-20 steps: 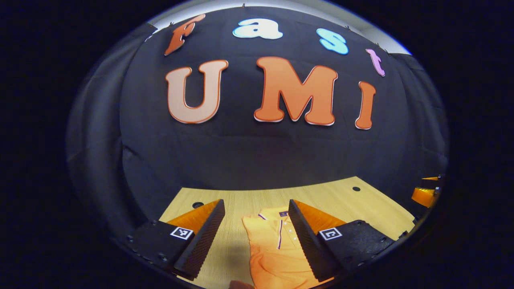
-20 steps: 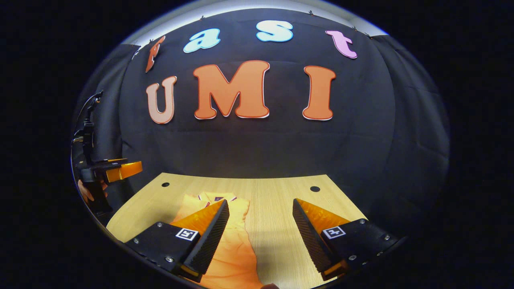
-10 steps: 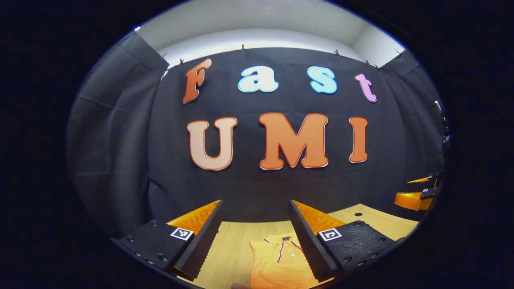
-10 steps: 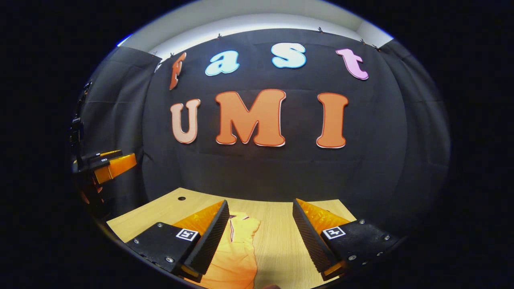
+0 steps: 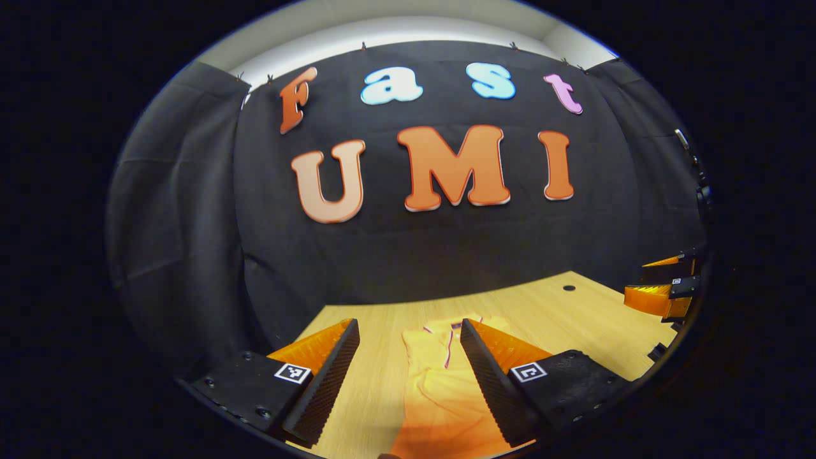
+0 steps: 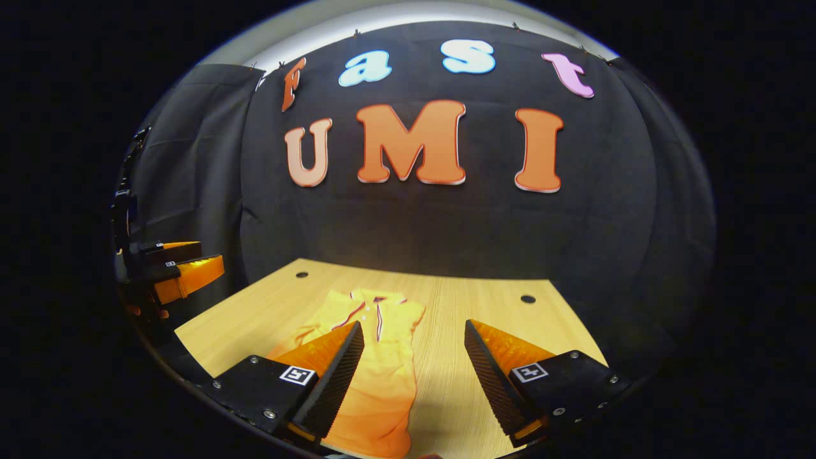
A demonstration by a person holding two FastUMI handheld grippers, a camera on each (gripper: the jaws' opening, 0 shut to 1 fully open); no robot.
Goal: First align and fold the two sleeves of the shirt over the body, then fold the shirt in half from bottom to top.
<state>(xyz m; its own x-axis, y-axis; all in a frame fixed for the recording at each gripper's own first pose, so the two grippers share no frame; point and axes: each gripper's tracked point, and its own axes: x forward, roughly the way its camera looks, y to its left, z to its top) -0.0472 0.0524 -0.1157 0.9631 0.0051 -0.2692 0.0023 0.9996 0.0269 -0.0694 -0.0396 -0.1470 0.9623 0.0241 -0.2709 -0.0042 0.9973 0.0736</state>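
Each hand-held gripper, left (image 5: pixel 408 370) and right (image 6: pixel 413 373), hangs wide open and empty above the surface (image 6: pixel 484 306). The shirt (image 6: pixel 376 370) lies narrow there, sleeves seemingly folded in; the bottom-to-top fold looks undone.

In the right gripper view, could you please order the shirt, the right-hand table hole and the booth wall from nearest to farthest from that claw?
1. Shirt, lying between and under its fingers, left side.
2. Table hole, farther on, right.
3. Booth wall, behind the table.
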